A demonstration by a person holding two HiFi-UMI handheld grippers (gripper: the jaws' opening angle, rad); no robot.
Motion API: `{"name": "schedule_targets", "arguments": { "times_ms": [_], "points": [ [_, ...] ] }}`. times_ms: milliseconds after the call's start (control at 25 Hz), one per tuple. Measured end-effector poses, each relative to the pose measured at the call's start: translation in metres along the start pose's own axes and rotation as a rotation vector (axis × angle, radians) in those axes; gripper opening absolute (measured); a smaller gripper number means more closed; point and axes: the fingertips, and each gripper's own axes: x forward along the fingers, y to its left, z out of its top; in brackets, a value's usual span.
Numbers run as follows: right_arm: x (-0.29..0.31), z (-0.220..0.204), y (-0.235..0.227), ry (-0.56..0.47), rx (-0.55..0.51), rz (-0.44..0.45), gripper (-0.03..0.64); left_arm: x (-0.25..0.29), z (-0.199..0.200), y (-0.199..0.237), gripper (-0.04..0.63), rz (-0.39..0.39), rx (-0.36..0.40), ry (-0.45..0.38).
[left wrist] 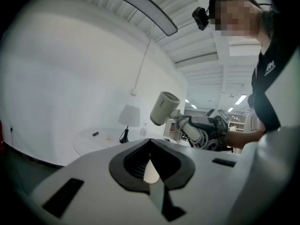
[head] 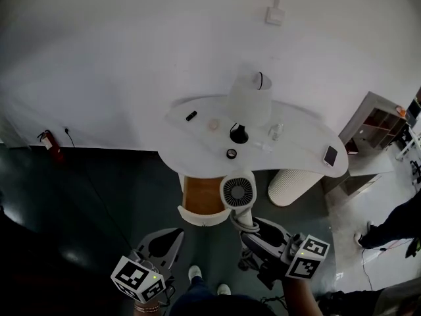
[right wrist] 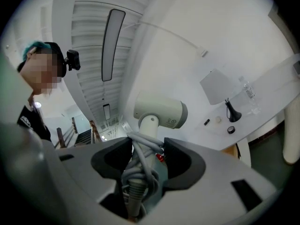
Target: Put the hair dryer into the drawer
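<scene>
A white hair dryer (head: 238, 191) with its cord wound round the handle hangs in the air just right of the open drawer (head: 202, 196), its round grille facing up. My right gripper (head: 247, 226) is shut on the handle from below; in the right gripper view the dryer (right wrist: 159, 110) stands upright between the jaws of that gripper (right wrist: 145, 149). The drawer has a wooden inside and a white curved front, and sticks out under the white table (head: 302, 130). My left gripper (head: 172, 237) hangs lower left of the drawer, shut and holding nothing. The left gripper view shows the dryer (left wrist: 164, 108) beyond the left gripper (left wrist: 150, 142).
On the table stand a white lamp (head: 250, 97), a small bottle (head: 276, 131), a phone (head: 330, 155) and a few small dark items. A ribbed white pedestal (head: 289, 186) sits right of the drawer. A shelf unit (head: 378, 120) and another person (head: 395, 226) are at the right.
</scene>
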Motion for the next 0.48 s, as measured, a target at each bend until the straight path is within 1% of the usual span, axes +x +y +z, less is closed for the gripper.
{"name": "schedule_targets", "arguments": {
  "times_ms": [160, 360, 480],
  "points": [
    [0.016, -0.008, -0.003, 0.041, -0.026, -0.037, 0.227, 0.003, -0.003, 0.015, 0.015, -0.037, -0.005, 0.023],
    [0.034, -0.014, -0.004, 0.059, -0.007, -0.03, 0.227, 0.005, -0.006, 0.033, 0.015, -0.064, 0.007, 0.039],
    [0.045, -0.017, -0.006, 0.078, -0.028, -0.044, 0.227, 0.005, -0.007, 0.046, 0.015, -0.07, 0.012, 0.051]
  ]
}}
